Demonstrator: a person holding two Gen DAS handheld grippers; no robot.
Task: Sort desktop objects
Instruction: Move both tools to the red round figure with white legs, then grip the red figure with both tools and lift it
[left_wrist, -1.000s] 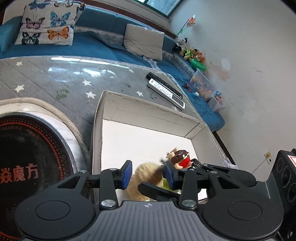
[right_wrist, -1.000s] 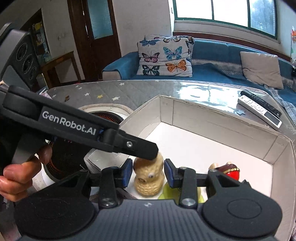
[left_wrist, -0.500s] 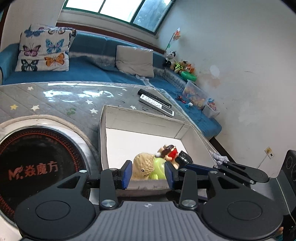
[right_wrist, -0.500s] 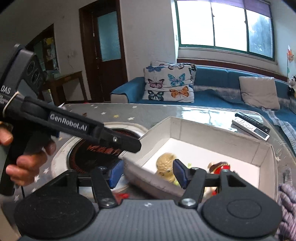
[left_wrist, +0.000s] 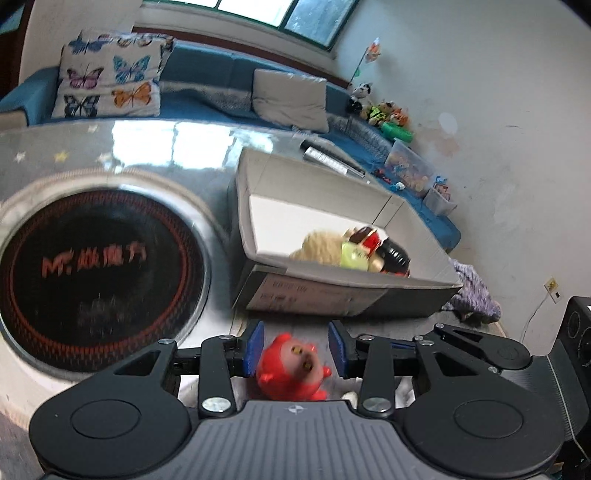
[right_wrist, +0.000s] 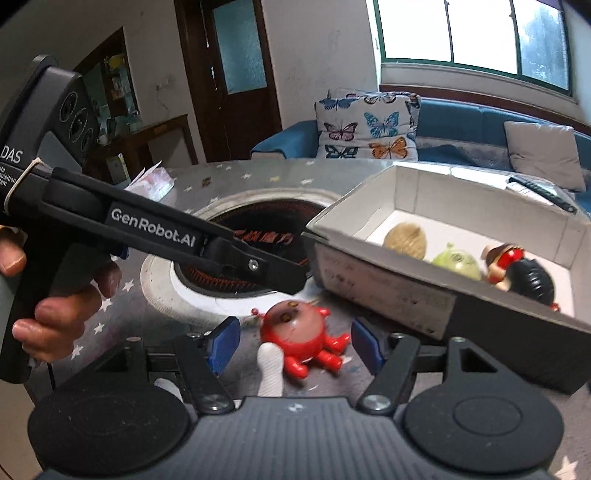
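A red toy figure (left_wrist: 291, 369) lies on the grey star-patterned table in front of a white cardboard box (left_wrist: 332, 275). It sits between the open blue pads of my left gripper (left_wrist: 296, 349), not gripped. In the right wrist view the same red toy (right_wrist: 301, 334) lies between the wide-open pads of my right gripper (right_wrist: 293, 345), with a white piece (right_wrist: 270, 367) beside it. The box (right_wrist: 384, 280) holds a tan peanut toy (right_wrist: 405, 240), a green toy (right_wrist: 456, 260) and a red-and-black figure (right_wrist: 517, 267). The left gripper's body (right_wrist: 155, 230) crosses the right wrist view.
A round black induction cooktop (left_wrist: 92, 266) with red lettering is set in the table, left of the box. A remote control (left_wrist: 332, 158) lies beyond the box. A purple cloth (left_wrist: 472, 291) lies at the box's right. A blue sofa with cushions stands behind.
Both grippers have drawn back out of the box to the table in front of it. The red toy now lies between their pads. The right gripper has opened wider.
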